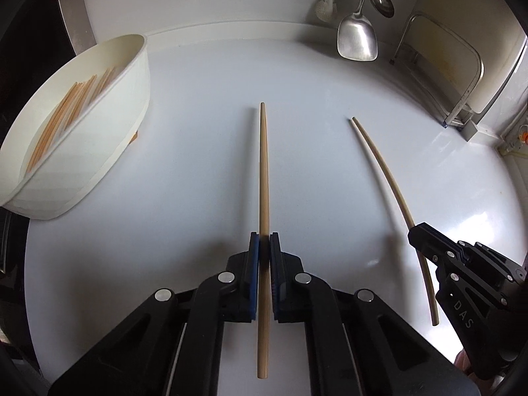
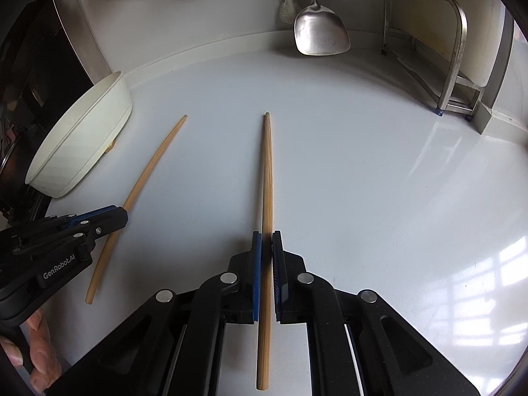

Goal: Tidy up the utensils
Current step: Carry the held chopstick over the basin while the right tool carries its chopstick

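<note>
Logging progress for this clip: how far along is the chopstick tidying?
Done: several chopsticks already lie in the white oval tub.
In hand: the left tool is shut on one chopstick, and the right tool is shut on another chopstick.
Left: both held chopsticks are outside the tub. No other loose ones show on the counter.

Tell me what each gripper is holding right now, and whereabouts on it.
The left gripper clamps one chopstick, the right gripper another chopstick, each held nearer its thick end, thin tip pointing away.
</note>
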